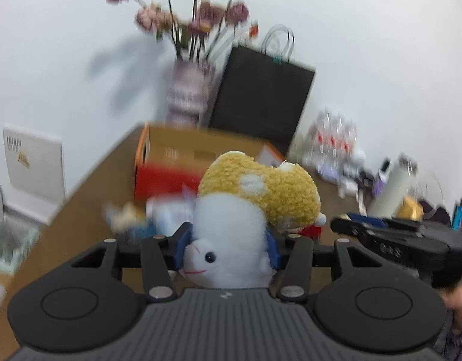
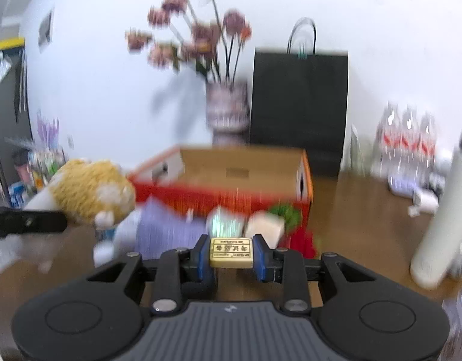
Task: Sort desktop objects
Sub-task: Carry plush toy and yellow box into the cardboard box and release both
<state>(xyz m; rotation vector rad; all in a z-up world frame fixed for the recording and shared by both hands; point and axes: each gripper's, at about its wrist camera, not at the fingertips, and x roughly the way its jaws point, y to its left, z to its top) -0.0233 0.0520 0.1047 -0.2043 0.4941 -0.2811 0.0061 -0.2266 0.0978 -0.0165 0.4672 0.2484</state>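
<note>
The plush toy [image 1: 231, 234] — white body, yellow woolly cap — sits clamped between the blue pads of the left gripper [image 1: 229, 245], held above the wooden desk [image 1: 89, 207]. Only the right wrist view shows the small cream eraser [image 2: 231, 252], pinched by the right gripper [image 2: 231, 254] with its jaws narrowly apart; there the toy appears at the left edge [image 2: 89, 192]. Behind stand an open orange cardboard box [image 2: 246, 174], a vase of flowers [image 2: 227, 111] and a black paper bag [image 2: 300, 102]. Motion blur smears the small items in front of the box — they cannot be identified.
</note>
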